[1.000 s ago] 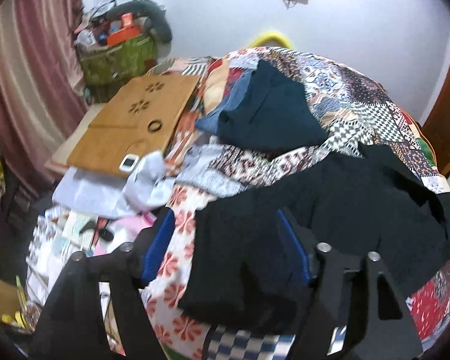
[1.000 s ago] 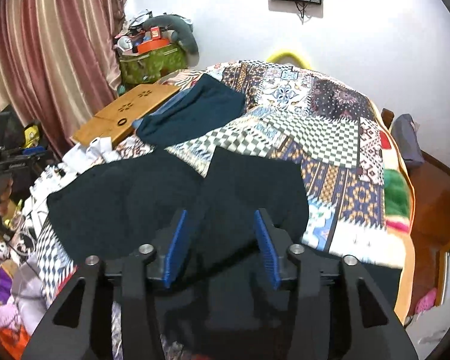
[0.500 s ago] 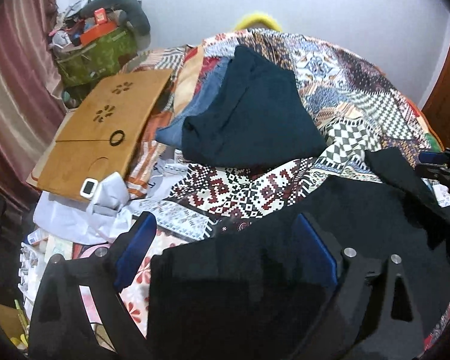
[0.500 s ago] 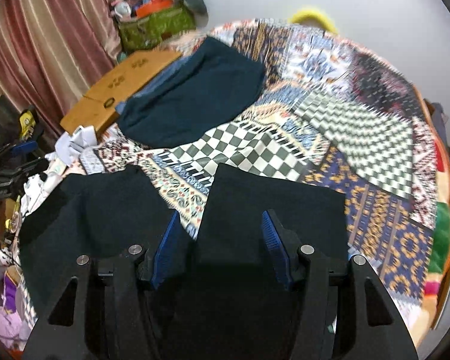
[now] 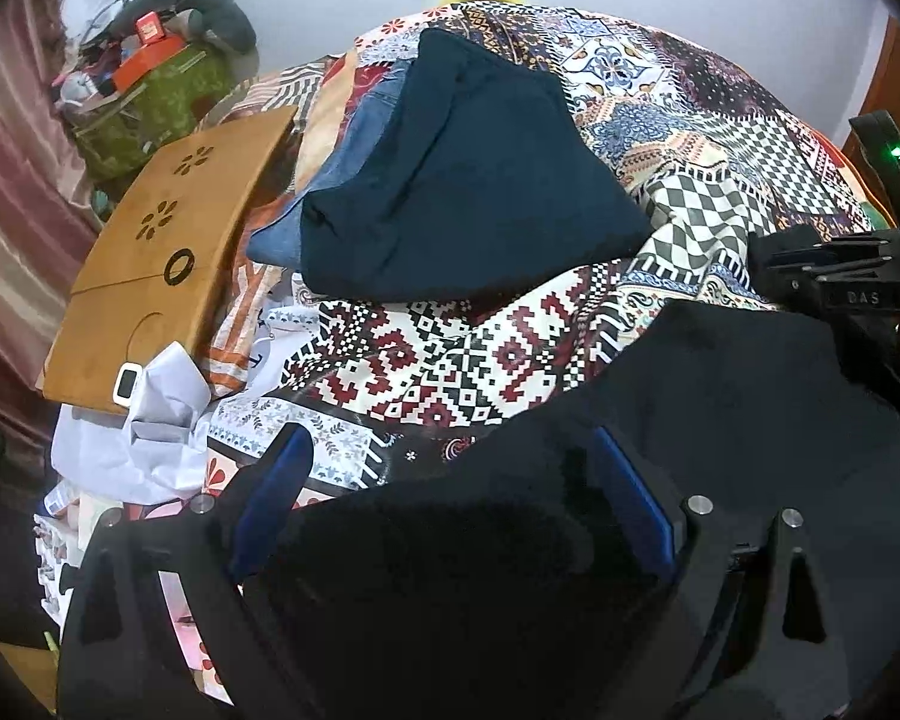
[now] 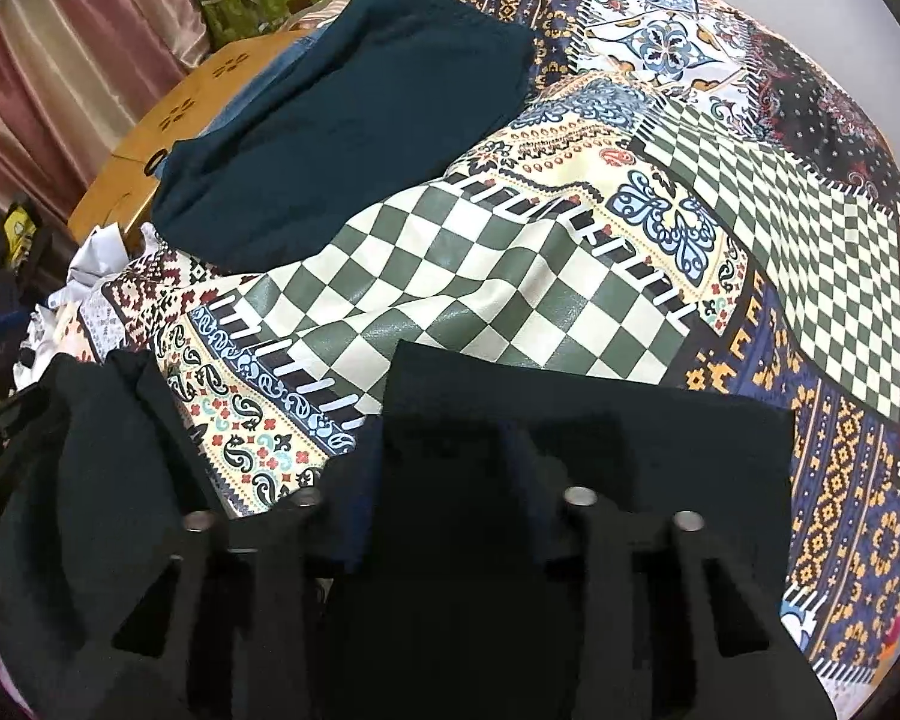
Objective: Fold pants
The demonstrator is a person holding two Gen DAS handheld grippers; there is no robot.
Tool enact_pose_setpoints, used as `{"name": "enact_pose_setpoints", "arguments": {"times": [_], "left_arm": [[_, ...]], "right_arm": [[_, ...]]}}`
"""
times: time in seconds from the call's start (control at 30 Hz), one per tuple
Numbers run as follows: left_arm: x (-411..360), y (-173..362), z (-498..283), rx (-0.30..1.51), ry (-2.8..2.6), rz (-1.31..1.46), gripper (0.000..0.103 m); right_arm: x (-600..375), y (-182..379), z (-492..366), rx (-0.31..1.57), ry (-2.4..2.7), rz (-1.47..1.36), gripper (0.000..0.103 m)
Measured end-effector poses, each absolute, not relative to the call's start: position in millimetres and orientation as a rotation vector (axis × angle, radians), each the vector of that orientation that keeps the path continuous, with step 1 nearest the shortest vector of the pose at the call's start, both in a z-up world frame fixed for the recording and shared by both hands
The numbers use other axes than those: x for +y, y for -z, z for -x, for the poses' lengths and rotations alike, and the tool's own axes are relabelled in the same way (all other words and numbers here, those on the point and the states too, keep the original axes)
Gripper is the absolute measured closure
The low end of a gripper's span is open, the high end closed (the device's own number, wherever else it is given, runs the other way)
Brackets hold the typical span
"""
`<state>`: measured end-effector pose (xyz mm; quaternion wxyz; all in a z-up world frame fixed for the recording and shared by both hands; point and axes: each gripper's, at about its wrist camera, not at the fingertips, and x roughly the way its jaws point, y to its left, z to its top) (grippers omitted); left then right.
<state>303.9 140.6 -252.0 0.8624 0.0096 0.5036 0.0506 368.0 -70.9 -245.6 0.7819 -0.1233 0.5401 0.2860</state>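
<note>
The black pants (image 5: 720, 420) lie spread on a patchwork bedspread (image 5: 450, 360). In the left wrist view my left gripper (image 5: 450, 480) stands open over one black leg, its blue pads wide apart with cloth between them. In the right wrist view the other black leg (image 6: 600, 420) lies flat and my right gripper (image 6: 444, 450) is low over its near edge, jaws apart; its fingertips are dark against the cloth. The first leg shows at the left (image 6: 90, 480). The right gripper's body shows at the right of the left wrist view (image 5: 840, 288).
A folded dark teal garment (image 5: 468, 180) lies on blue jeans (image 5: 342, 180) farther up the bed; it also shows in the right wrist view (image 6: 342, 120). A wooden lap table (image 5: 168, 252) and white cloths (image 5: 144, 432) sit at the left. A cluttered green box (image 5: 150, 96) stands by the curtain.
Both grippers have moved forward and down toward the black pants, which now fill more of each view. The jaws have stayed apart.
</note>
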Motion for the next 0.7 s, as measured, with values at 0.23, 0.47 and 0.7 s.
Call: {"name": "enact_pose_setpoints", "arguments": {"times": [0.23,0.47,0.7], "left_arm": [[127.7,234.8,-291.3,1.031,-0.088,-0.015,0.009],[100.9,207.3,-274.7,0.994,-0.053,-0.037,0.009],[54.5,194.0,-262.1,1.002,0.03,-0.045,0.009]], "right_arm": [[-97.7,218.5,-359.2,1.101,-0.592,0.231,0.092],[-168.0,151.4,-328.7,0.959,-0.54,0.116,0.092],[-252.6,92.7,-285.9,0.823,-0.455,0.0,0.092]]}}
